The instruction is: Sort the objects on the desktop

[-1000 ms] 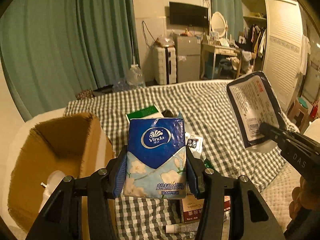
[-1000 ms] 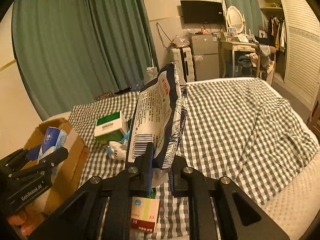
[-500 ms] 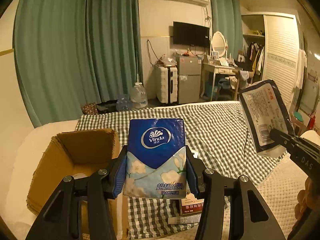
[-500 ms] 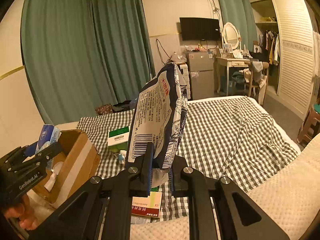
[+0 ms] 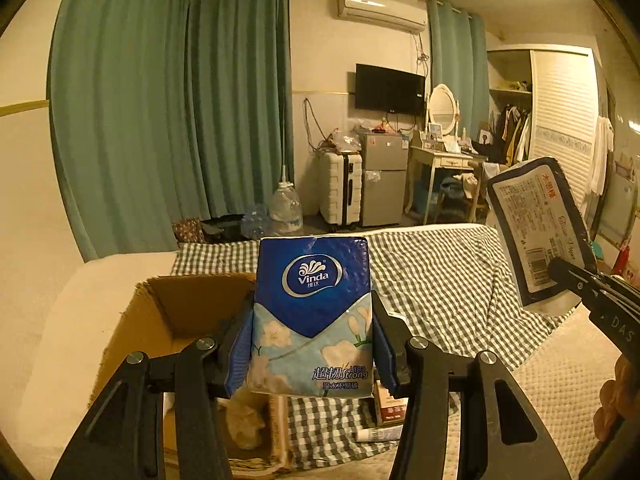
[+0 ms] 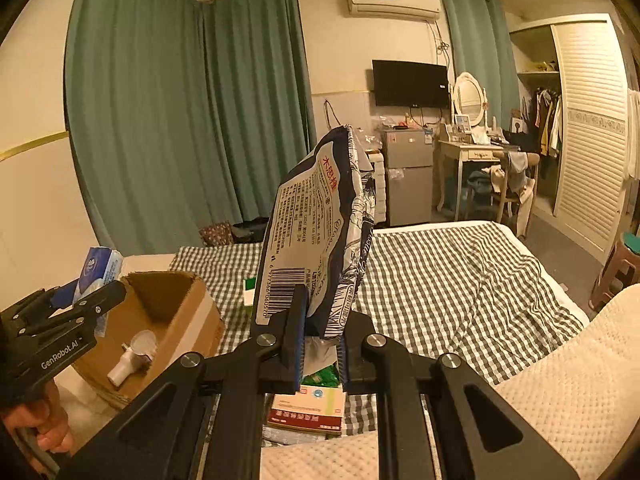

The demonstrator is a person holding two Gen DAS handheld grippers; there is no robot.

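Tissue pack [image 5: 312, 316] riding upright and raised in left gripper [image 5: 313, 354], beside and above the open cardboard box [image 5: 188, 316] on the bed [image 5: 440, 280], likely staged for dropping in. Fingers [image 5: 240, 354] spread about pack-wide, clamping both side faces, wrapper bulging slightly under the squeeze. Snack bag [image 6: 320, 232] standing tall in right gripper [image 6: 320, 346], pinched at its bottom seam only, so probably floppy and prone to swinging. Fingers [image 6: 294, 344] nearly closed, gripping just thin film. Both items lifted clear of the checked cover, apart from each other. Box already holding a small white bottle [image 6: 134, 354]. Red-and-white carton [image 6: 308, 408] and green box [image 6: 250, 292] lying unsorted on the bed. Probably mid-task: carrying two items at once to save a trip. Watching the bag for slip at the seam.
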